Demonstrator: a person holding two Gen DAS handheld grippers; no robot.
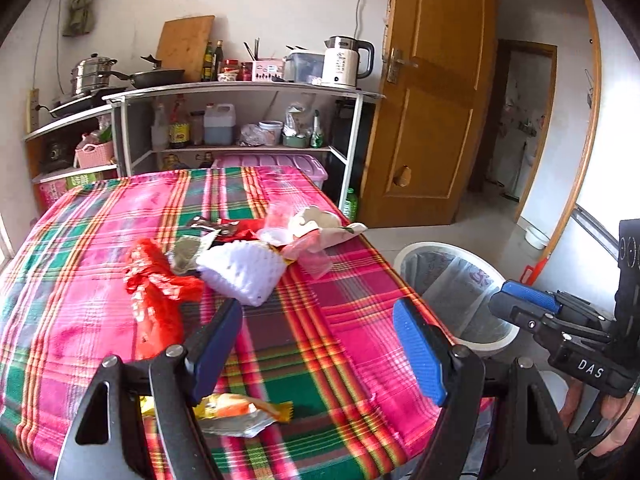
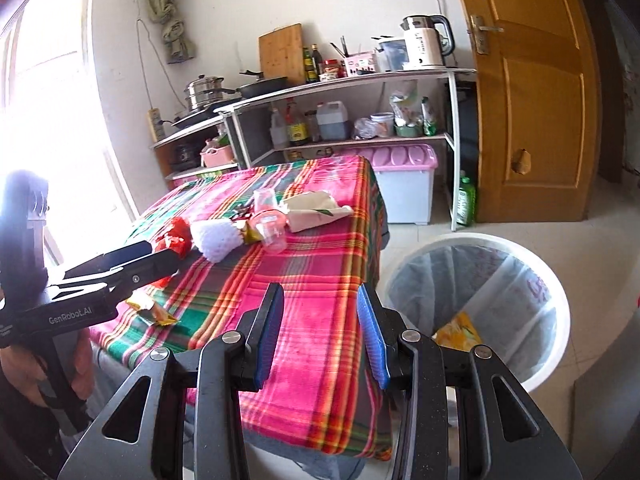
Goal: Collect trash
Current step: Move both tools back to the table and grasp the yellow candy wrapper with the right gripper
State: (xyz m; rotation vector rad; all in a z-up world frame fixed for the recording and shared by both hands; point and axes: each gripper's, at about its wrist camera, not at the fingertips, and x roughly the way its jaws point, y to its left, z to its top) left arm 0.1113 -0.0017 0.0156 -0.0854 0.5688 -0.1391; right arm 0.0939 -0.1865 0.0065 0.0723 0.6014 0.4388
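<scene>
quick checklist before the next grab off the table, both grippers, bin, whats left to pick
1. Left gripper empty, jaws apart: ok.
2. Right gripper empty, jaws apart: ok.
3. Trash bin beside the table, lined, open: ok.
4. Table cleared: not ok; red wrapper, white foam net, plastic cup and yellow snack wrapper remain on the tablecloth.
5. Nearest piece: yellow snack wrapper, at the near edge below the left gripper: ok.

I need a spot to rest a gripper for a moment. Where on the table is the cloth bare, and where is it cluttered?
Bare cloth: the near right of the table, between the white foam net and the edge by the bin, and the far left behind the red bag. Crowded: the middle, around the foam net and plastic cups; a wrapper lies near-left.
</scene>
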